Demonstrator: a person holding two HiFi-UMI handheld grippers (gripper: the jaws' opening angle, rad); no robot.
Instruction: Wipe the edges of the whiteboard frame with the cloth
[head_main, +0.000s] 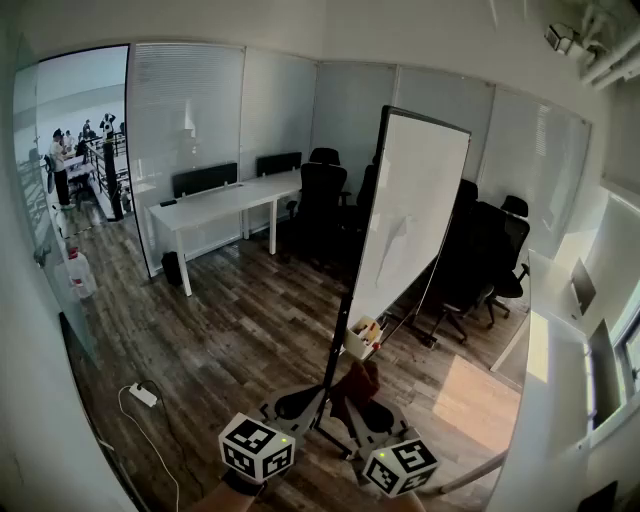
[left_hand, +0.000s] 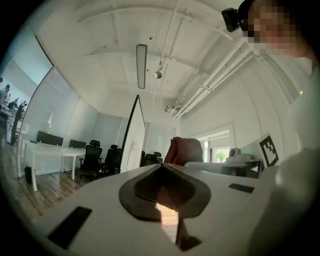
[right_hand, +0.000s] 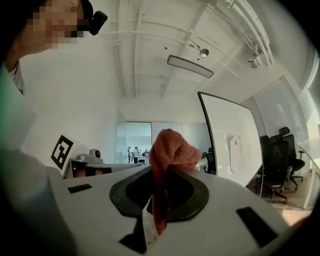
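The whiteboard (head_main: 410, 215) stands on a wheeled stand in the middle of the room, with its black frame edge (head_main: 368, 220) facing me. A rust-red cloth (head_main: 358, 382) sticks up between my two grippers, low in the head view and short of the board's foot. My right gripper (right_hand: 162, 167) is shut on the cloth (right_hand: 170, 150), which bulges above the jaw tips. The whiteboard (right_hand: 227, 135) lies ahead to its right. My left gripper (left_hand: 161, 166) has its jaws together and seems empty. The cloth (left_hand: 186, 150) shows just beyond its tips, and the whiteboard (left_hand: 136, 140) stands edge-on further off.
A small tray of markers (head_main: 362, 338) hangs at the board's lower corner. Black office chairs (head_main: 320, 195) and a long white desk (head_main: 225, 205) stand behind and to the left. A power strip with its cable (head_main: 143, 395) lies on the wooden floor. A white ledge (head_main: 560, 400) runs along the right.
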